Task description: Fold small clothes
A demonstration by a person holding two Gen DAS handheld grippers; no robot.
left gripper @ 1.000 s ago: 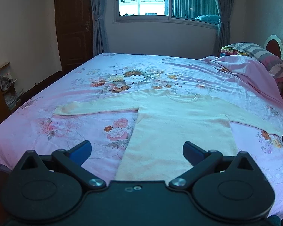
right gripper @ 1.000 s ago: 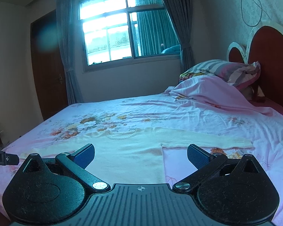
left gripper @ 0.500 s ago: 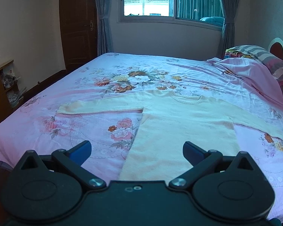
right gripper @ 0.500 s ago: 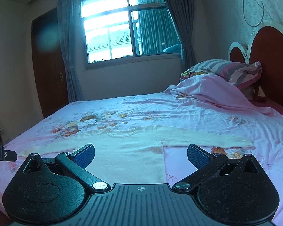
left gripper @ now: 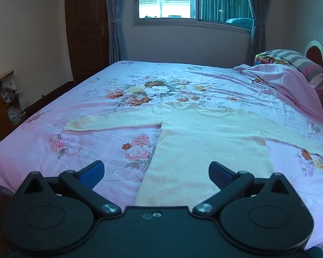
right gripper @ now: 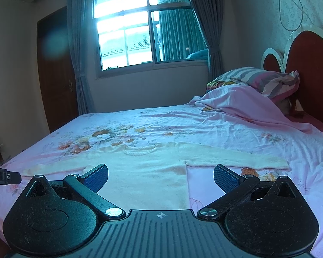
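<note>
Both tongs, left (left gripper: 156, 169) and right (right gripper: 160, 175), are wide and empty. They have pulled back a little from the sweater (left gripper: 206, 150) ahead. No fold yet.

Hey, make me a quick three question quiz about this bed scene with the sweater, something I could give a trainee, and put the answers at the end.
1. True or false: the cream sweater lies flat on the floral bedsheet with both sleeves spread out to the sides.
2. Multiple choice: the left hand-held gripper is (A) shut on a sleeve, (B) open and holding nothing, (C) shut on the hem.
3. Fill in: in the right wrist view, the striped pillow sits next to the red ____.

Key
1. True.
2. B; the right hand-held gripper is open and holding nothing too.
3. Headboard.
</note>
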